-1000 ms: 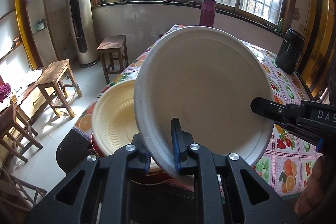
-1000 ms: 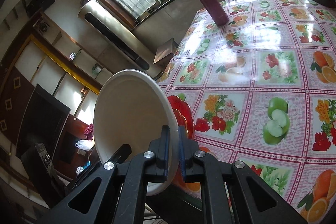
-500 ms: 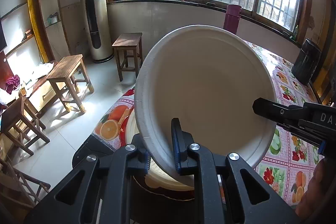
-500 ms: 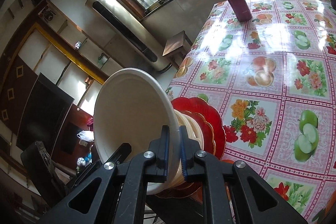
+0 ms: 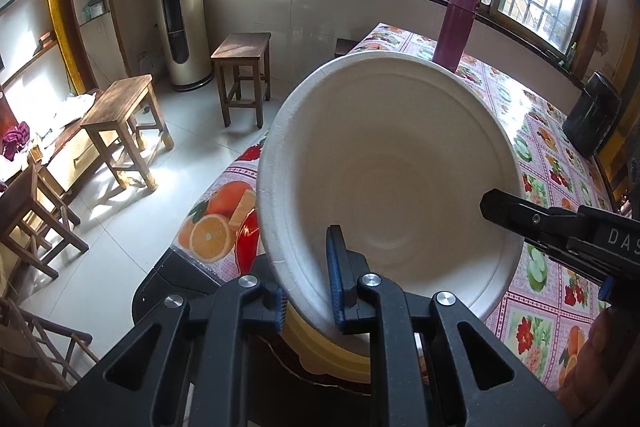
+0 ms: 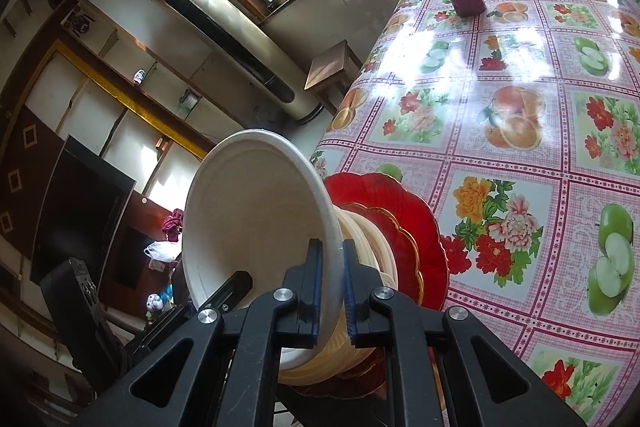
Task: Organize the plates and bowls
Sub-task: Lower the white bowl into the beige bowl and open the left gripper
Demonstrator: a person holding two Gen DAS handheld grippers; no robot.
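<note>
Left gripper [image 5: 308, 295] and right gripper [image 6: 330, 287] clamp white bowl [image 5: 392, 183].

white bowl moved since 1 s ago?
Yes. The white bowl has closed in over the cream bowl on the red plate, both earlier clear of it.

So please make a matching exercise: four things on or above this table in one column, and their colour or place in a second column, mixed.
Things:
1. white bowl
2. cream bowl
3. red plate
4. maroon bottle

Descriptions:
A. upright at the table's far end
B. lowest of the stack, on the tablecloth
C. gripped at its rim by both grippers
D. on the red plate

Pairs: 1-C, 2-D, 3-B, 4-A
</note>
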